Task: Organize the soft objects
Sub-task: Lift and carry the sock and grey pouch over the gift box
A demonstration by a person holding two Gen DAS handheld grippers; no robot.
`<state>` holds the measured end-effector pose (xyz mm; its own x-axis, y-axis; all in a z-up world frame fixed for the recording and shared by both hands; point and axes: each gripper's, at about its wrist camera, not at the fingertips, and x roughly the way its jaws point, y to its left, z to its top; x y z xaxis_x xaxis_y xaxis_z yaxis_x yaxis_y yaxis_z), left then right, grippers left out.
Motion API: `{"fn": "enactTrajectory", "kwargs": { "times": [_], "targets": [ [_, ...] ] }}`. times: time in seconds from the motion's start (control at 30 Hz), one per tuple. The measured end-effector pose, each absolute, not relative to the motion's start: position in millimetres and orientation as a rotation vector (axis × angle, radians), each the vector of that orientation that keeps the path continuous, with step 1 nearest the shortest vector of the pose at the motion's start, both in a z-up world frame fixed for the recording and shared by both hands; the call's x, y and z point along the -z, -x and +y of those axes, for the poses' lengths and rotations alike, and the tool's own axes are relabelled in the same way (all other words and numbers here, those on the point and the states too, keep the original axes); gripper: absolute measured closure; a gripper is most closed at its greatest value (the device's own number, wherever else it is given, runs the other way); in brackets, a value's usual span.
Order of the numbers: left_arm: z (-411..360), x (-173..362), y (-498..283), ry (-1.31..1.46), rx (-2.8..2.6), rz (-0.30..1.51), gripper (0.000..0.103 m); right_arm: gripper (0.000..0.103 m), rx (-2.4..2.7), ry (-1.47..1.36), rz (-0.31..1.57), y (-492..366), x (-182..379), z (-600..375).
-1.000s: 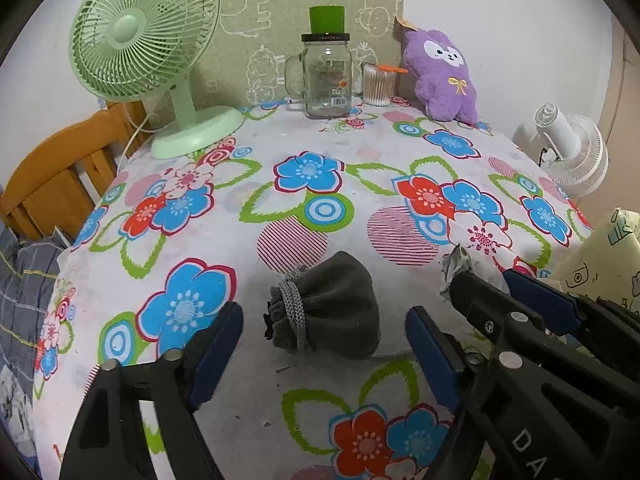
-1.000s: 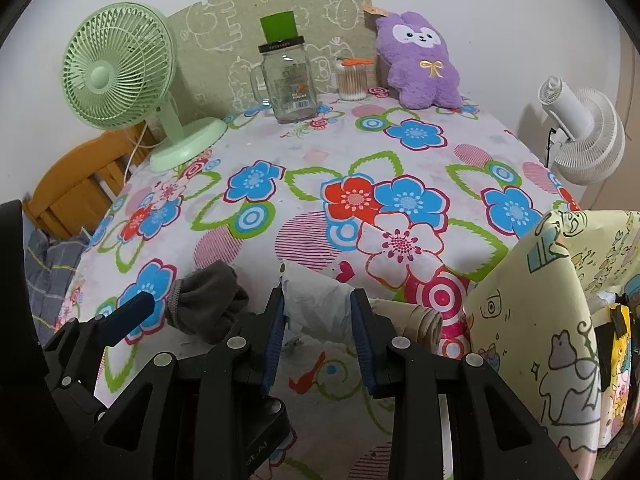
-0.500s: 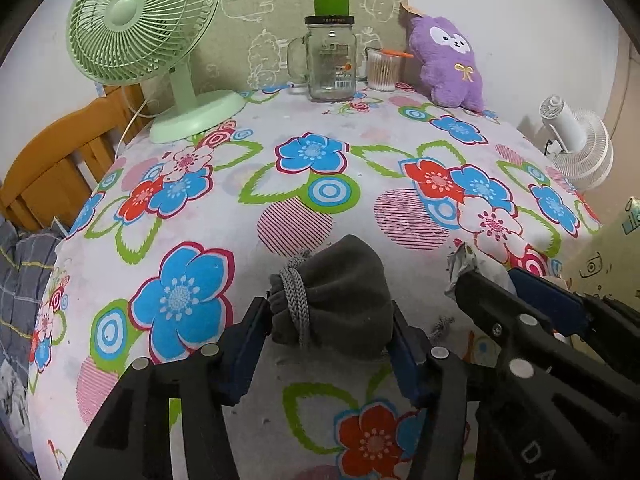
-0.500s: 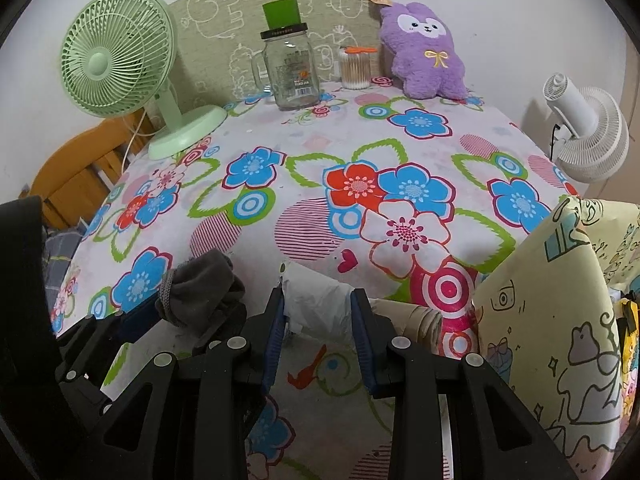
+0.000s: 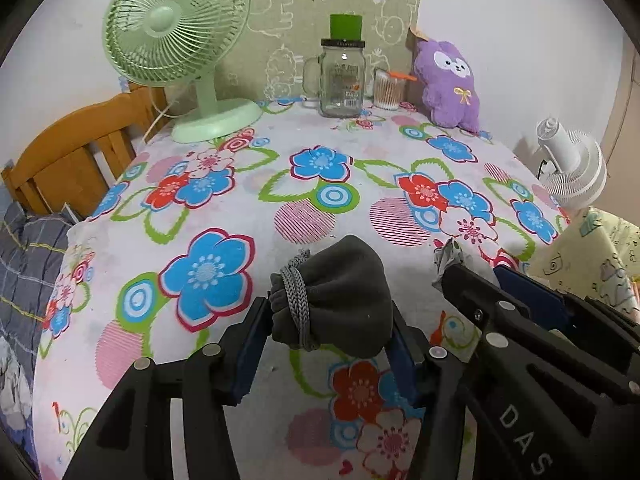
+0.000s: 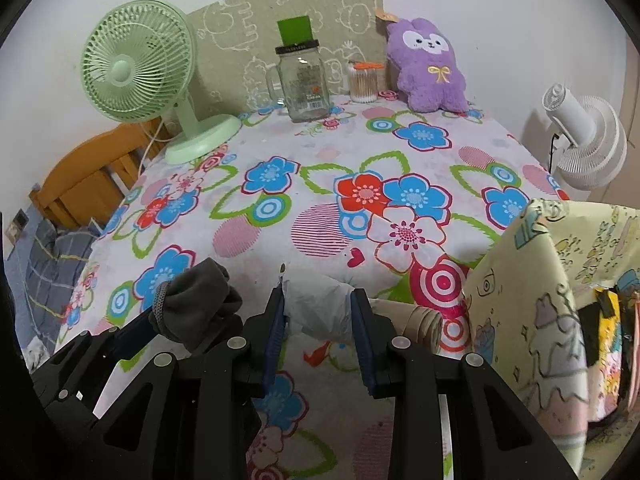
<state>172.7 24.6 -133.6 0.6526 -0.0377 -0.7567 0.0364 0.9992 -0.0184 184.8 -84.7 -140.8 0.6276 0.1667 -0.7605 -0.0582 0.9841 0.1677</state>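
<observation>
My left gripper (image 5: 326, 330) is shut on a dark grey drawstring pouch (image 5: 340, 296) and holds it just above the flowered tablecloth (image 5: 240, 208) near the front edge. The pouch also shows in the right wrist view (image 6: 196, 304). My right gripper (image 6: 318, 328) is shut on a crumpled white soft bag (image 6: 316, 312), right of the pouch. A corner of that bag shows in the left wrist view (image 5: 448, 254). A purple plush toy (image 6: 430, 66) sits at the back right of the table.
At the back stand a green desk fan (image 5: 180, 40), a glass mason jar (image 5: 342, 76) and a cotton swab jar (image 5: 388, 88). A white fan (image 6: 584, 144) stands off the right edge. A yellow cartoon-print bag (image 6: 552, 300) is at the front right, a wooden chair (image 5: 80, 148) at the left.
My left gripper closed on the grey pouch and lifted it slightly off the cloth. My right gripper kept its hold on the white bag.
</observation>
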Motion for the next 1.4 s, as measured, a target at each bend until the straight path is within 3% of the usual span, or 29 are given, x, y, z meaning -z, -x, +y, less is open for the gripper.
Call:
{"fn": "enactTrajectory", "kwargs": {
  "times": [1.4],
  "targets": [
    [6, 31, -61, 0.000, 0.020, 0.633, 0.046, 0.068, -0.206, -0.088, 0.665, -69, 27, -103]
  ]
}}
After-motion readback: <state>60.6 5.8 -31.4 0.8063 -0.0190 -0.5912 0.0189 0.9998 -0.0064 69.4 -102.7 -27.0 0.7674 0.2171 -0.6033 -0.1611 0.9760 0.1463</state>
